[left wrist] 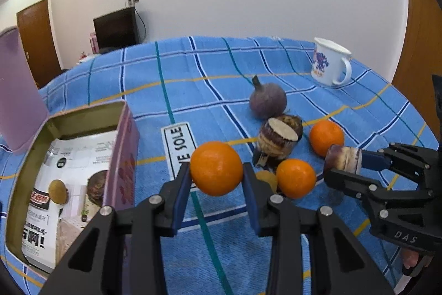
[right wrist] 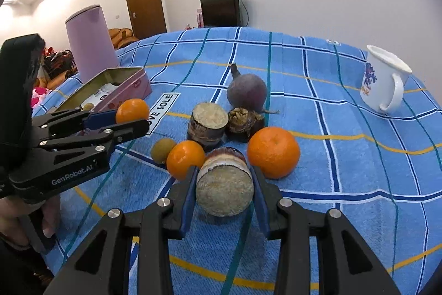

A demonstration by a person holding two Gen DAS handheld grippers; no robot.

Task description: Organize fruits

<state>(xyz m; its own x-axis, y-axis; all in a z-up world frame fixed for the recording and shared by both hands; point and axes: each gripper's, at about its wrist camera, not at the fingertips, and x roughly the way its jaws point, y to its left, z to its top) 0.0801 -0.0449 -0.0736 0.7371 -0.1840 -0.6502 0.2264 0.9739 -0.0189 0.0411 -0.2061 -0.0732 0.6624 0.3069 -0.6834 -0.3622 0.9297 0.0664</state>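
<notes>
Left gripper (left wrist: 216,179): pads pinched on an orange (left wrist: 216,168), lifted clear of the cloth; open tin (left wrist: 125,154) lies to its left. Right gripper (right wrist: 224,185): clamped on a cut root chunk (right wrist: 224,181), with the other fruit just ahead. Advice: carry the orange level over the tin's wall, then release low inside.

The label (left wrist: 179,148) is half hidden behind the held orange (left wrist: 216,168)

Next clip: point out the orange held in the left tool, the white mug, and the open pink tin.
orange (left wrist: 216,168), left wrist view, centre of its peel.
white mug (right wrist: 382,79), right wrist view, its outer wall.
pink tin (left wrist: 121,156), left wrist view, its pink side wall.
</notes>
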